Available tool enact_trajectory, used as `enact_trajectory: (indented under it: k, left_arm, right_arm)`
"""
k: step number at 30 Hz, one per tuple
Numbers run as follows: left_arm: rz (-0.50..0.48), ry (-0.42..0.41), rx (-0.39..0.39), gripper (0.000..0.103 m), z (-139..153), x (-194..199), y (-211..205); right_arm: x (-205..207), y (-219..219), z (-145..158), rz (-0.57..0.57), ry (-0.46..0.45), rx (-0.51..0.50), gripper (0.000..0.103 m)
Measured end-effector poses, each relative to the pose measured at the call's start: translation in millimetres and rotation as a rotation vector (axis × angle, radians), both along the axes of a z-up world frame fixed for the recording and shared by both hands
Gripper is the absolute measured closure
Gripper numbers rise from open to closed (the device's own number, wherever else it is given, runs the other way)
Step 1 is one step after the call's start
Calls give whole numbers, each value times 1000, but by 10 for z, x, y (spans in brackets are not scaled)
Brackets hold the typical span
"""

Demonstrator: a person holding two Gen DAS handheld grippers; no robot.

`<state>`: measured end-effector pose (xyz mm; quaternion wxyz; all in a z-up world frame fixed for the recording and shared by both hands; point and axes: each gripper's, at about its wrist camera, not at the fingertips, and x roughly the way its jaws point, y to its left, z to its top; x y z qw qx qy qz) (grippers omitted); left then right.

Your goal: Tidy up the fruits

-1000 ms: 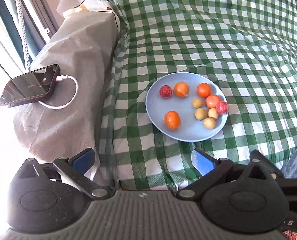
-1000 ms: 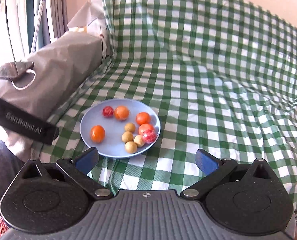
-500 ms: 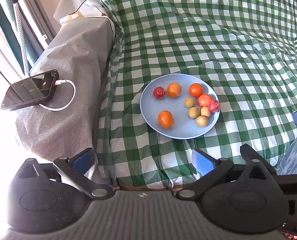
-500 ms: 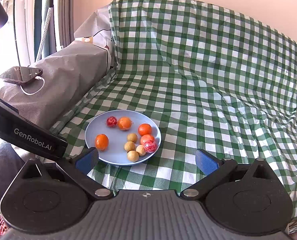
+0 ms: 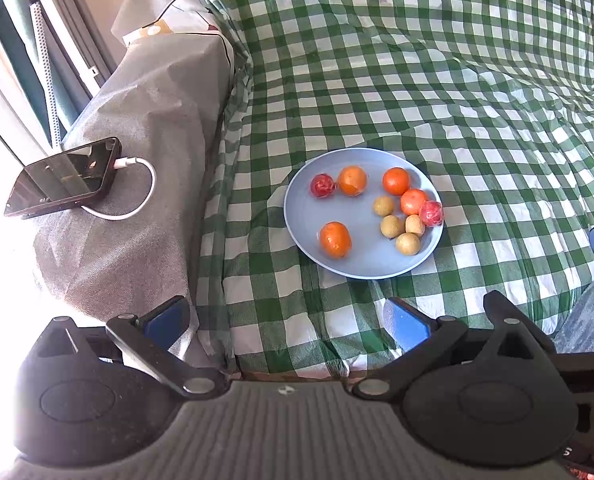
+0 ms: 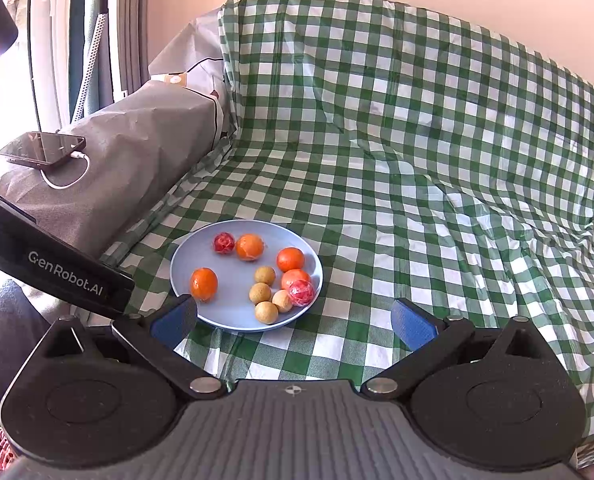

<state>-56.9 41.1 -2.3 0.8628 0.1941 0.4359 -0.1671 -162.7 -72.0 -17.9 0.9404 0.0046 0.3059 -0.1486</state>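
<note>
Left wrist view: blue plate (image 5: 309, 216) of fruits (image 5: 393, 226) sits centre frame on the checked cloth (image 5: 417, 80); left gripper (image 5: 285, 320) spread apart, empty. Right wrist view: right gripper (image 6: 293, 320) likewise apart, plate at lower centre.

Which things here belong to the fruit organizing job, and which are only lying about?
Job: blue plate, four orange fruits, two red fruits, four small tan fruits, both open grippers.
Lying about: phone, white cable, checked cloth.
</note>
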Motion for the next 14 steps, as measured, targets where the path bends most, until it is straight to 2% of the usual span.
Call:
enact_trajectory:
  k: [14]
  left_arm:
    - [7, -26, 26, 0, 14, -24, -30]
  right_arm:
    - [7, -6, -18, 8, -1, 14, 1]
